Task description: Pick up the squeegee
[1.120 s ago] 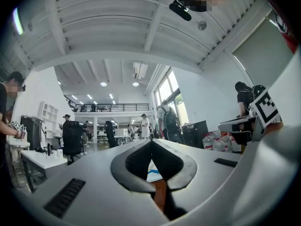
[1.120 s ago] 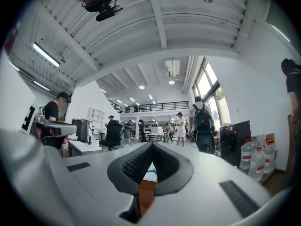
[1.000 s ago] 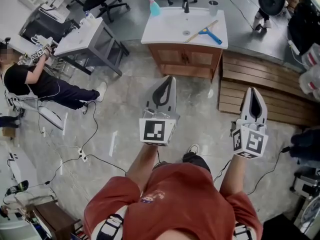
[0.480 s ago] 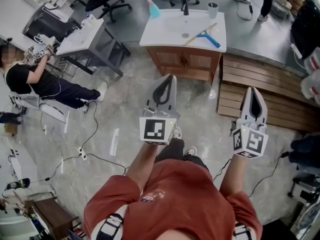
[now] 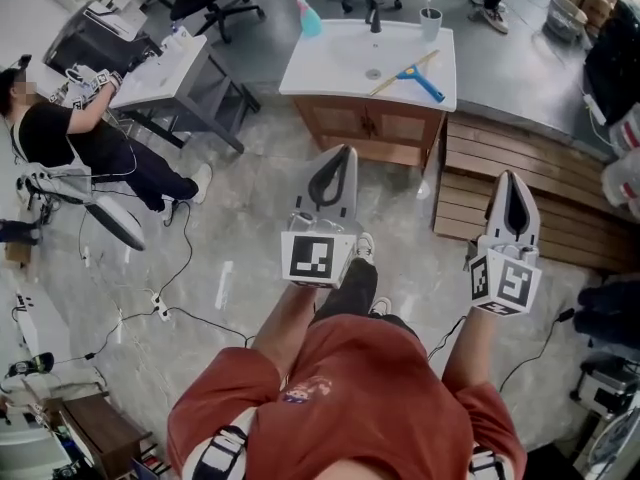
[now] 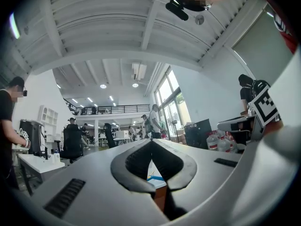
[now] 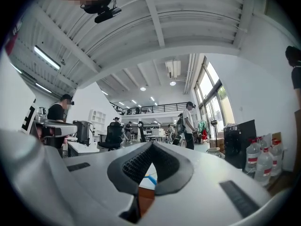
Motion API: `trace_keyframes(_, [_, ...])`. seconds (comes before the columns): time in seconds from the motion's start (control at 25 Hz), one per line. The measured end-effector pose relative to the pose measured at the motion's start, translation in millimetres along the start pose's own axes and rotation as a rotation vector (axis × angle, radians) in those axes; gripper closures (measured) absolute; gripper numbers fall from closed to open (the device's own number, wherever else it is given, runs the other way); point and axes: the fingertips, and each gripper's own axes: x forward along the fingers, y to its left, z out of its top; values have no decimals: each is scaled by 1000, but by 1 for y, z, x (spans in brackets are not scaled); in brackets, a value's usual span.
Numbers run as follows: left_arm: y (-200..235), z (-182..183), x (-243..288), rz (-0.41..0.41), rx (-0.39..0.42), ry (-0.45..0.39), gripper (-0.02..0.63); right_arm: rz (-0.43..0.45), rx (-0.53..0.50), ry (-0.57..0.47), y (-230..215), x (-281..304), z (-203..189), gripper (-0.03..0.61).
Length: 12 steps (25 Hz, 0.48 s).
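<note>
Sink counter [image 5: 330,63] | squeegee [image 5: 408,69] on it | well beyond left tongs [image 5: 345,152], right tongs [image 5: 510,177]

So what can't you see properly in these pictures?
- Squeegee: tiny in the head view; its rubber edge can't be made out.
- Sink counter: in the left gripper view, the left tongs hide nearly all of it.
- Right gripper view: same, behind the right tongs.
- Cup: head view, contents too small.

Left hand-held gripper [image 5: 344,152], right hand-held gripper [image 5: 511,176]: closed, empty.
</note>
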Motion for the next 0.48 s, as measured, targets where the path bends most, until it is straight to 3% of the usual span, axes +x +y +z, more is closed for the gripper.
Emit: trace_keyframes(0.48, [71, -29, 74, 31, -33, -1, 597, 31, -46, 15, 26, 105, -12, 572])
